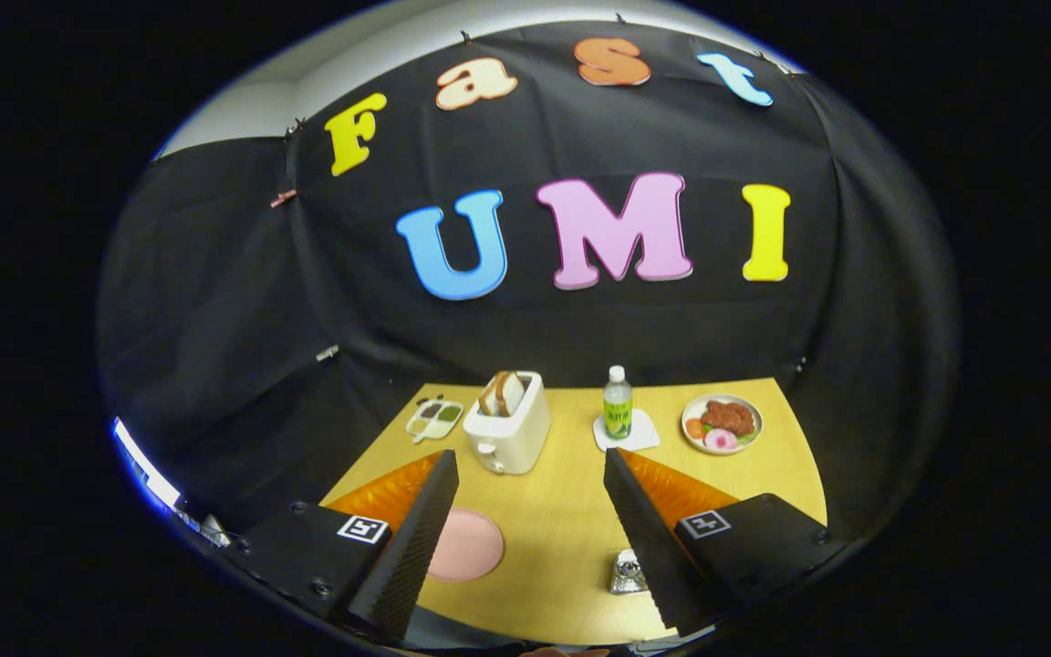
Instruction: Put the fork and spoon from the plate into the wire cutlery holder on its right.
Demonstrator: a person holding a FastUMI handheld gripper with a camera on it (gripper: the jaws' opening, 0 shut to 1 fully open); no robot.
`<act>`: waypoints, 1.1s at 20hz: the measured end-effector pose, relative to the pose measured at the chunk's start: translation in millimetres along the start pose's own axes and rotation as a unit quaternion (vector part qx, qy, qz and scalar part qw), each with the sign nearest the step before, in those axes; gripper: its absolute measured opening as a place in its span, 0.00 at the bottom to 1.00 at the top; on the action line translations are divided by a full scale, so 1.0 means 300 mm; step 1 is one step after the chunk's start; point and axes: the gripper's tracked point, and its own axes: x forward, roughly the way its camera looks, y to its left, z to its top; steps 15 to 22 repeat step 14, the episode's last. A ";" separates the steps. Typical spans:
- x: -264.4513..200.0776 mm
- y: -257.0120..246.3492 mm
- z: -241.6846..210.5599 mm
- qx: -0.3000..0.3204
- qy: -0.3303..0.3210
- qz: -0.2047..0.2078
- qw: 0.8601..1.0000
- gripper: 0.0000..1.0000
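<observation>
My gripper (530, 470) is open, held above the wooden table (562, 511), with nothing between its fingers. A pink plate (469, 545) lies on the table beside the left finger (416, 538), partly hidden behind it; I cannot make out a fork or spoon on its visible part. A small shiny wire holder (628, 572) stands close against the right finger (644, 529), which partly covers it.
Beyond the fingers stand a white toaster (507, 422) with bread slices, a small compartment dish (434, 419), a green bottle (618, 402) on a white coaster, and a plate of food (722, 423). Black cloth walls close the booth behind and at both sides.
</observation>
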 end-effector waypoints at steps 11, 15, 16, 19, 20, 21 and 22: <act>-0.031 0.003 0.073 -0.024 -0.174 -0.097 0.980 0.99; -0.034 0.008 0.059 -0.031 -0.176 -0.122 0.976 0.99; -0.034 0.008 0.059 -0.031 -0.176 -0.122 0.976 0.99; -0.034 0.008 0.059 -0.031 -0.176 -0.122 0.976 0.99; -0.034 0.008 0.059 -0.031 -0.176 -0.122 0.976 0.99; -0.034 0.008 0.059 -0.031 -0.176 -0.122 0.976 0.99; -0.034 0.008 0.059 -0.031 -0.176 -0.122 0.976 0.99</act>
